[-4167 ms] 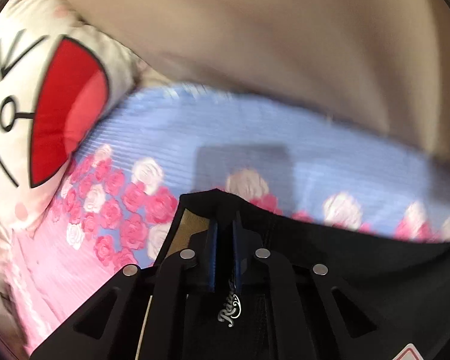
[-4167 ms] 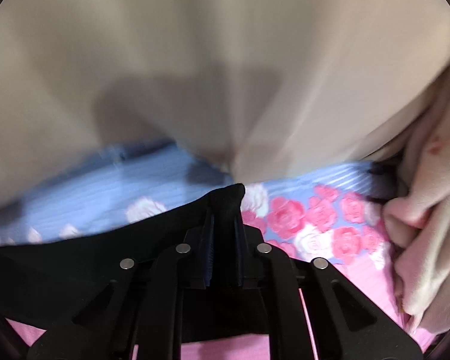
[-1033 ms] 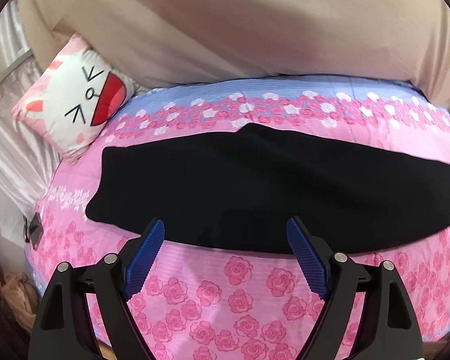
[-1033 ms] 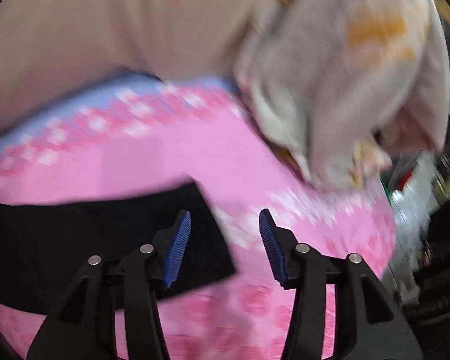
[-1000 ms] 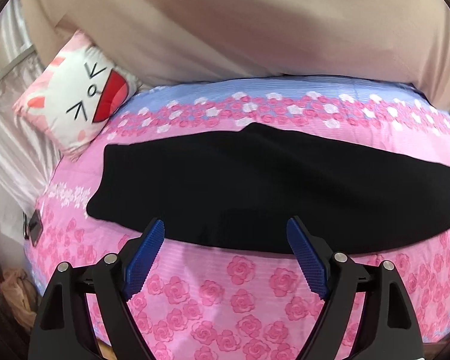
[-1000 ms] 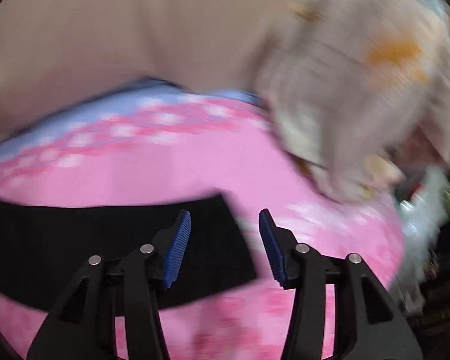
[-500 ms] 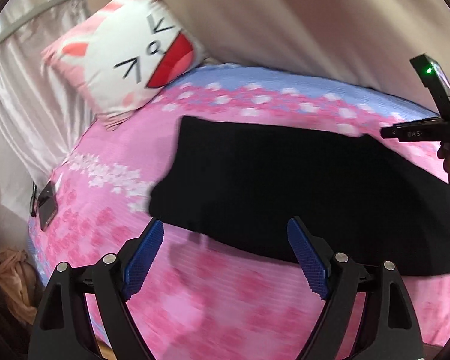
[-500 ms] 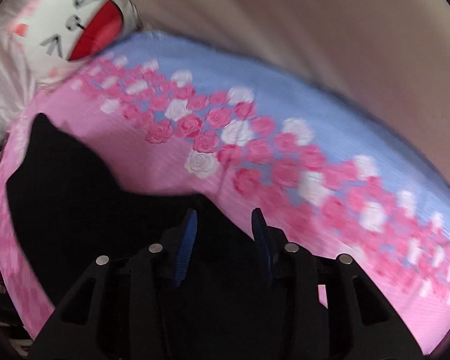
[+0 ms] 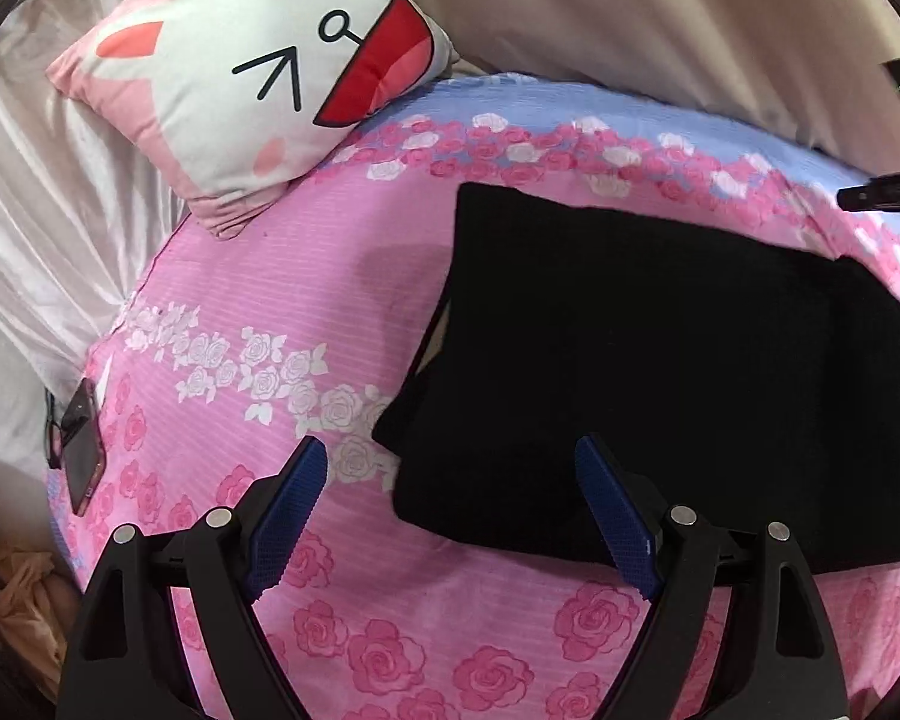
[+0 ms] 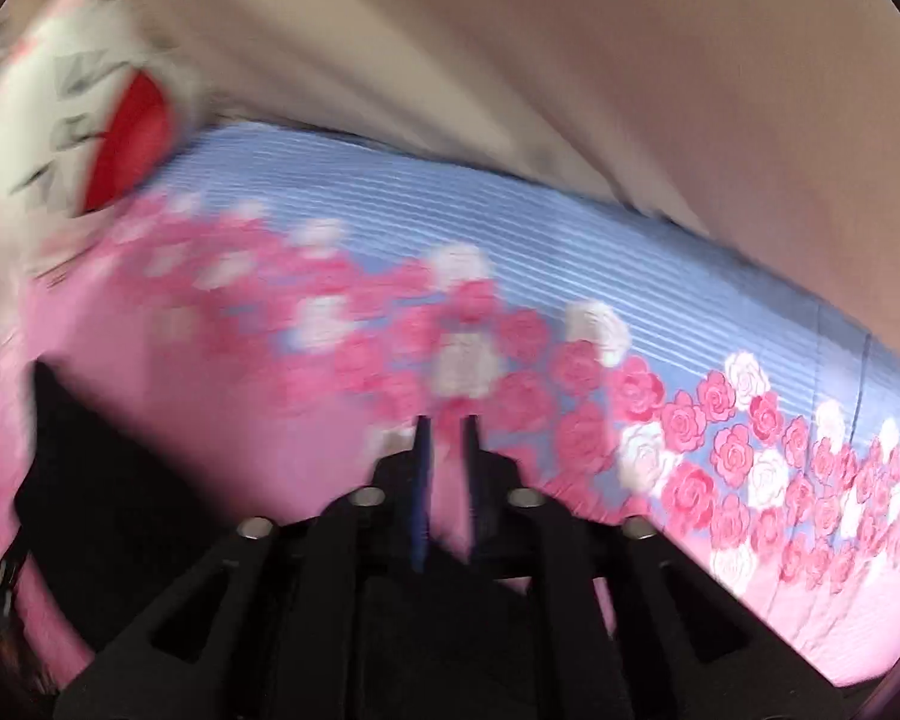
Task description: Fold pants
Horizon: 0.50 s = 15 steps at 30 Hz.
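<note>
Two hand-held grippers show. No writing can be read anywhere. The left hand-held gripper (image 9: 450, 516) is spread wide, empty, over the near left corner of the black pants (image 9: 660, 372), which lie on the rose-print bed (image 9: 282, 312) beside a cat-face pillow (image 9: 258, 72). A phone (image 9: 81, 447) lies at the bed's left edge. The right hand-held gripper (image 10: 447, 468) is nearly closed; motion blur hides whether it pinches any cloth.
</note>
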Each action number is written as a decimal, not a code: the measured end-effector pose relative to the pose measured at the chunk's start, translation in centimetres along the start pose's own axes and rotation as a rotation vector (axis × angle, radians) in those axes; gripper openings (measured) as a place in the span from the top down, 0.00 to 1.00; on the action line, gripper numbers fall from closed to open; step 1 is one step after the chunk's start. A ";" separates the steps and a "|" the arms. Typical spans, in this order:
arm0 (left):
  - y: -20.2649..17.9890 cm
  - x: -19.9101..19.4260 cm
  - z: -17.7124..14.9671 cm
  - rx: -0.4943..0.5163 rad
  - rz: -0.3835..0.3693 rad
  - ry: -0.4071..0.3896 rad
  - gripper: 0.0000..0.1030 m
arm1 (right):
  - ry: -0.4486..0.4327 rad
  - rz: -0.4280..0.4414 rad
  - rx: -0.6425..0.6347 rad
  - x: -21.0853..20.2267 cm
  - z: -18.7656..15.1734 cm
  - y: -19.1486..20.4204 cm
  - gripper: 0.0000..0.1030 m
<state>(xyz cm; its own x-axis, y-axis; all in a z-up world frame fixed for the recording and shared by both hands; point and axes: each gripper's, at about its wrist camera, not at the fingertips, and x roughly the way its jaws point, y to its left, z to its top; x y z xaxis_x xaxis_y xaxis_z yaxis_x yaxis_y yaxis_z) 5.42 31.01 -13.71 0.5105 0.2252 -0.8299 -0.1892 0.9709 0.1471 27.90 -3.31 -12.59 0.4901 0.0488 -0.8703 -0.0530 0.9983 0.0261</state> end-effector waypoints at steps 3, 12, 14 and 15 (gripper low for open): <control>1.3 -0.2 -0.6 -0.022 -0.037 0.003 0.20 | 0.011 -0.033 -0.076 -1.3 -2.6 0.8 0.59; 2.2 0.1 -1.2 -0.026 -0.037 0.011 0.20 | 0.169 -0.028 -0.087 3.6 -3.6 1.2 0.81; 2.2 0.0 -1.3 -0.026 -0.033 0.012 0.20 | 0.158 -0.017 -0.068 4.3 -2.3 0.6 0.95; 2.2 0.1 -1.3 -0.025 -0.029 0.012 0.20 | 0.142 -0.026 -0.038 4.6 -1.7 0.1 0.95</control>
<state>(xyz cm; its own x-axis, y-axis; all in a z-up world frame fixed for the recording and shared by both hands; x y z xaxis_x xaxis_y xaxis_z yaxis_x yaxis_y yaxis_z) 3.94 33.05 -14.13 0.5056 0.1963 -0.8402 -0.1955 0.9745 0.1100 28.68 -3.01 -17.40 0.3643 0.0147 -0.9312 -0.0761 0.9970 -0.0141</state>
